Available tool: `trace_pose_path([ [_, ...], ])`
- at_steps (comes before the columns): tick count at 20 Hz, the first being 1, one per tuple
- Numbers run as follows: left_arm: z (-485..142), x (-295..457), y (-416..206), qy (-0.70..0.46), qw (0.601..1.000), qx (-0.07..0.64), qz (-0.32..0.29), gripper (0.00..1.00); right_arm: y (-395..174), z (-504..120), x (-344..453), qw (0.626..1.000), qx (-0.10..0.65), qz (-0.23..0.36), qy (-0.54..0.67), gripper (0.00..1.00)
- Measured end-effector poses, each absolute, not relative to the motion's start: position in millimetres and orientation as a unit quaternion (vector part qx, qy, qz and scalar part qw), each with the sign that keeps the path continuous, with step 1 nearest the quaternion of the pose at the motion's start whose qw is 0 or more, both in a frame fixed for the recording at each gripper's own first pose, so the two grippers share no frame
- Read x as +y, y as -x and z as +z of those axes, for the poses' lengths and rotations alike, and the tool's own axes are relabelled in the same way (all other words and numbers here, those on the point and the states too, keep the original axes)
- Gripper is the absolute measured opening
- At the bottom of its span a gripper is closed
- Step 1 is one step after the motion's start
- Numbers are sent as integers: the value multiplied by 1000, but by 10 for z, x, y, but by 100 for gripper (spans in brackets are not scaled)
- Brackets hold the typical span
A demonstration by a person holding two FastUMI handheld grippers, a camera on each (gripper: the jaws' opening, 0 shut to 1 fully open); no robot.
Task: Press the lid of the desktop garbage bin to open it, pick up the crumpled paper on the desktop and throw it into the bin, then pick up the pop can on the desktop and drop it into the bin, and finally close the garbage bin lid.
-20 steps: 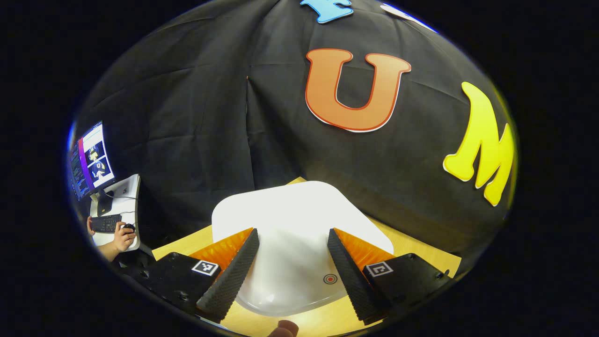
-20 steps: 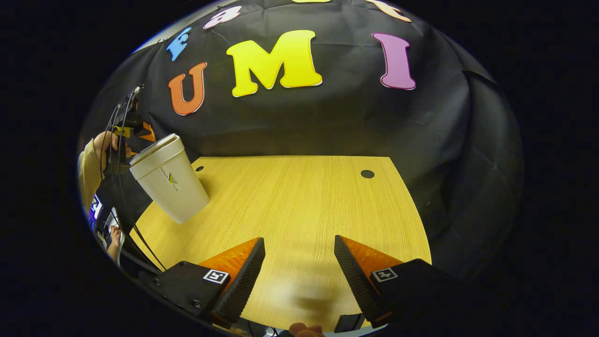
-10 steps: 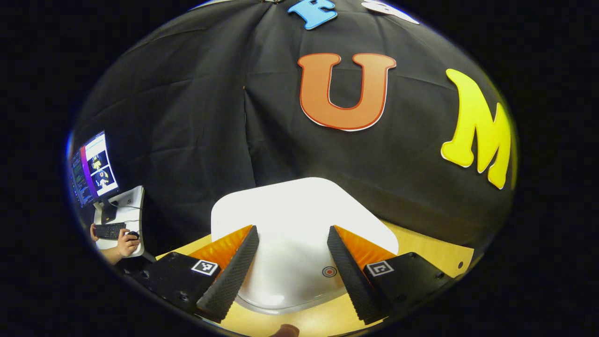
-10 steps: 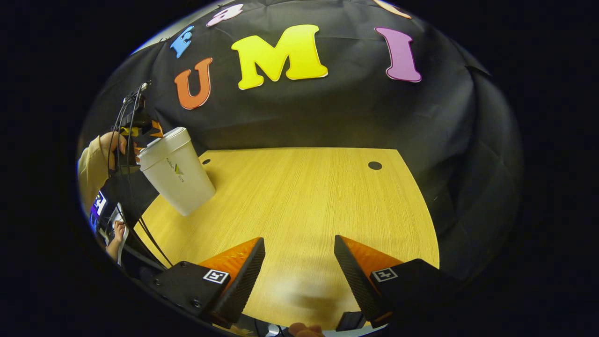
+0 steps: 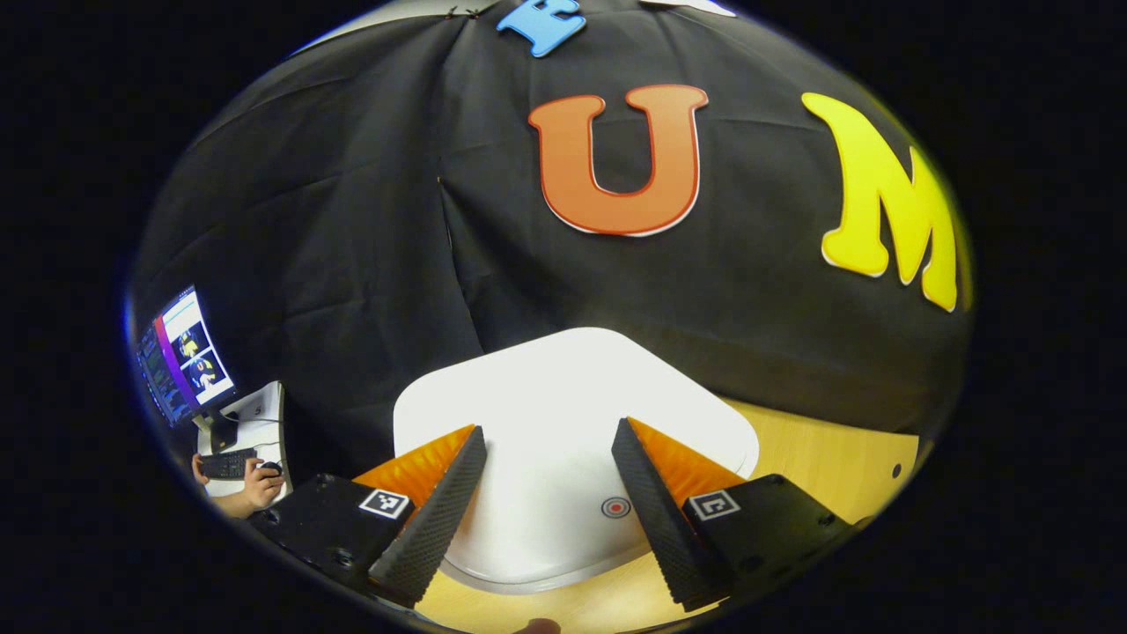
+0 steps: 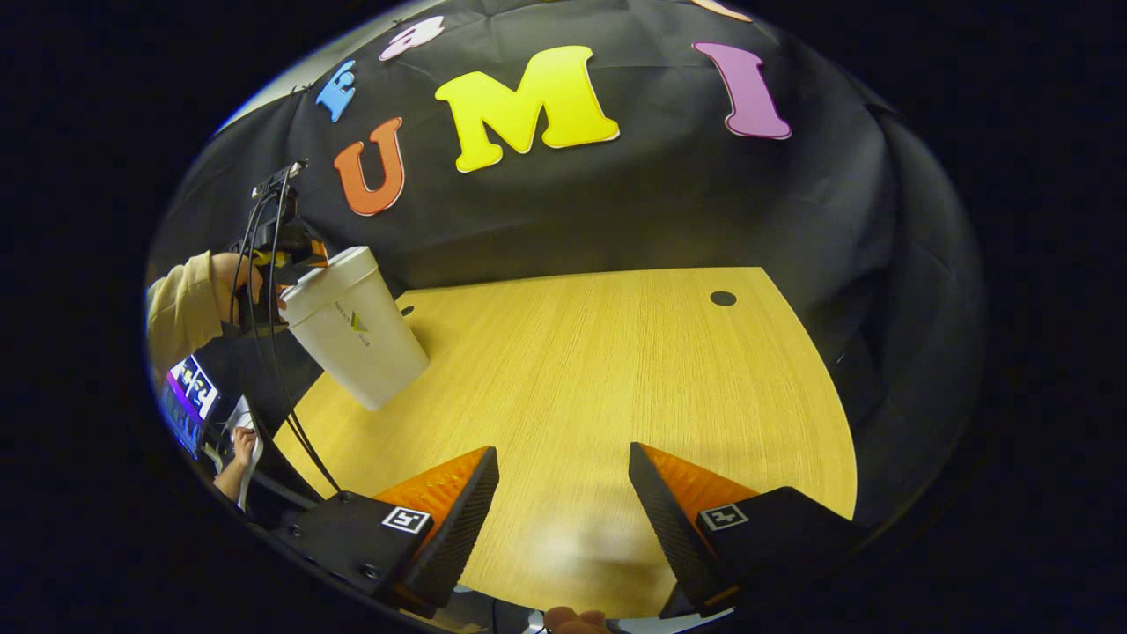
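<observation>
The white garbage bin [image 6: 361, 339] stands at the table's far left in the right gripper view, its lid down. In the left gripper view its flat white lid [image 5: 563, 414] lies just below and ahead of my left gripper [image 5: 546, 493], with a small red ring mark [image 5: 615, 507] near the right finger. That gripper is open and holds nothing. From the right gripper view the left gripper [image 6: 277, 246] hangs over the bin, held by a hand with a cream sleeve [image 6: 180, 304]. My right gripper [image 6: 563, 511] hovers open above bare wood.
The wooden table [image 6: 599, 370] has two small dark holes, one [image 6: 723, 298] at the far right. Black cloth walls close in behind and to the right. At the left a person's hand [image 5: 255, 489] rests at a keyboard under a monitor [image 5: 180, 352]. Cables [image 6: 290, 414] hang from the left gripper.
Both views have shifted slightly: the left gripper has drifted over the lid, the right gripper has pulled back and turned, so the bin sits more to the right in its view. Both stay open.
</observation>
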State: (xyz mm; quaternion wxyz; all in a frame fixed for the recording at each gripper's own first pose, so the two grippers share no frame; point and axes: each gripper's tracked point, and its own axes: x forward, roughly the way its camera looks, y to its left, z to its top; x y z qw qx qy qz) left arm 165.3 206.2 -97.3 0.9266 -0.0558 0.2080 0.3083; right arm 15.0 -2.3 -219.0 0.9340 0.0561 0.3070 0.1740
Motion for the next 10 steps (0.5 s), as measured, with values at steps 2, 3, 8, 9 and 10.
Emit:
trace_pose_path([
  [2, -930, 2040, -1684, 47, 928, 198, 311, 98, -149, -2196, -42, 935, 305, 172, -57, 95],
  [3, -916, 2016, -1691, 54, 928, 192, 316, 98, -138, -2187, -65, 936, 302, 171, -58, 95],
  [8, -785, 1906, -1659, 39, 938, 183, 293, 92, -155, -2048, -182, 946, 281, 159, -38, 96],
  [9, -710, 1831, -1661, 45, 944, 167, 279, 93, -159, -1980, -182, 948, 273, 158, -32, 96],
  [10, -596, 1773, -1635, 47, 949, 151, 272, 95, -168, -1915, -177, 951, 264, 156, -27, 96],
])
